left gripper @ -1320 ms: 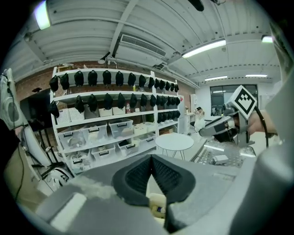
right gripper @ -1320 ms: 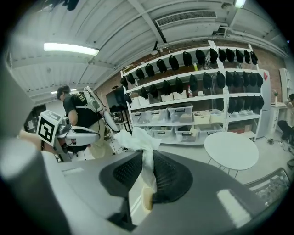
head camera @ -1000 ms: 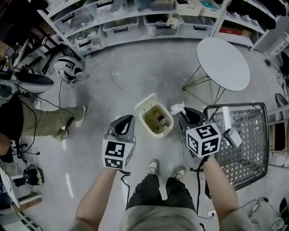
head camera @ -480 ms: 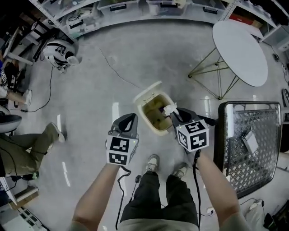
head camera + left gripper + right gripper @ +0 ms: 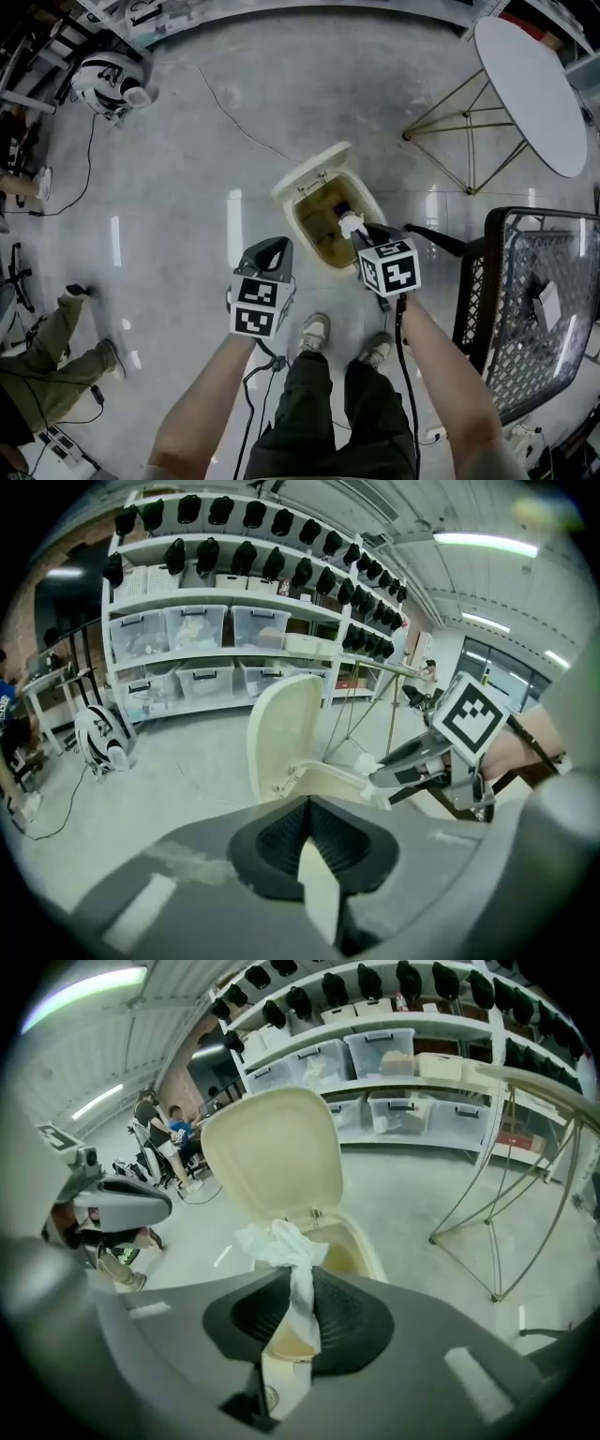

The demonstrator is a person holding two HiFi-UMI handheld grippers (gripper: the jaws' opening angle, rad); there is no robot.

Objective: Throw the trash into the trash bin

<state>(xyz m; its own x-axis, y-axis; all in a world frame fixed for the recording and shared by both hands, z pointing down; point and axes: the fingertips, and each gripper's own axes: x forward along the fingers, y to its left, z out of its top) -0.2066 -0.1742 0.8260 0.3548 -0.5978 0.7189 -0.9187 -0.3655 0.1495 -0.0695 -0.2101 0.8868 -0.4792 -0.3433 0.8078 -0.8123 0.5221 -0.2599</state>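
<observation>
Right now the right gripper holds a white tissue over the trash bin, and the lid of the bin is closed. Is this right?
No, the lid is open, standing up behind the trash bin; the right gripper view shows it. The right gripper does hold the white tissue over the bin.

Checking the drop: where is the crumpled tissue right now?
Head view, centre: the crumpled tissue is pinched in the right hand-held gripper, over the open trash bin.

Left gripper point(image 5: 309, 846) jaws closed together, empty, cream trash bin point(image 5: 286, 728) ahead, lid upright, right gripper point(image 5: 375, 776) at its rim pinching white tissue point(image 5: 366, 761), storage shelving point(image 5: 216, 639) behind.
</observation>
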